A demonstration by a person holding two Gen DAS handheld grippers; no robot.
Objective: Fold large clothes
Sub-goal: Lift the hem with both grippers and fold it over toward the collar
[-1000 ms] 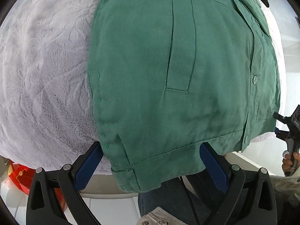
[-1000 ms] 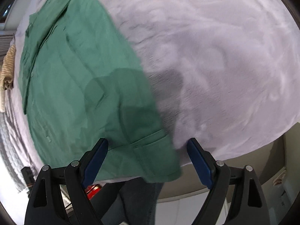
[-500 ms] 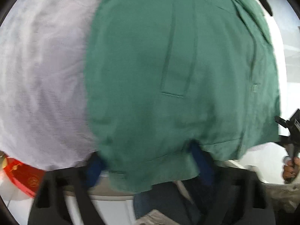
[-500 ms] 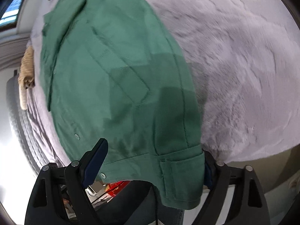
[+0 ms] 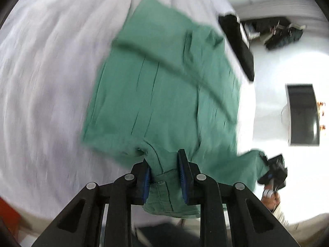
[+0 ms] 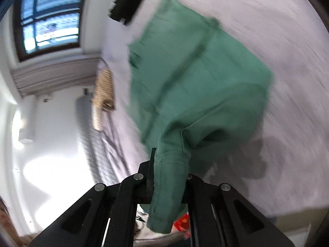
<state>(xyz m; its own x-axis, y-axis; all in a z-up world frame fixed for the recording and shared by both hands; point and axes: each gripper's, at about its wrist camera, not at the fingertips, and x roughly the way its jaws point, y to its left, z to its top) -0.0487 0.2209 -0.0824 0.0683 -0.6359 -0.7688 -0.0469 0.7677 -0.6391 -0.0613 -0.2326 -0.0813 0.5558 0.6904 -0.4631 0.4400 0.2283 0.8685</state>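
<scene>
Green shirt [image 5: 164,94]: lies mid-frame on the pale blanket, its near hem lifted at two corners.
Left gripper [image 5: 164,173]: jaws closing, blue pads pressing a bunched hem corner.
Right gripper [image 6: 168,177]: jaws closing, clamped on the other hem corner, cloth draping over it.
Pale blanket [image 5: 51,82]: plush, covers the bed.
Window [image 6: 49,20]: upper left, right wrist view.
Dark screen [image 5: 303,114]: right edge, left wrist view.
</scene>
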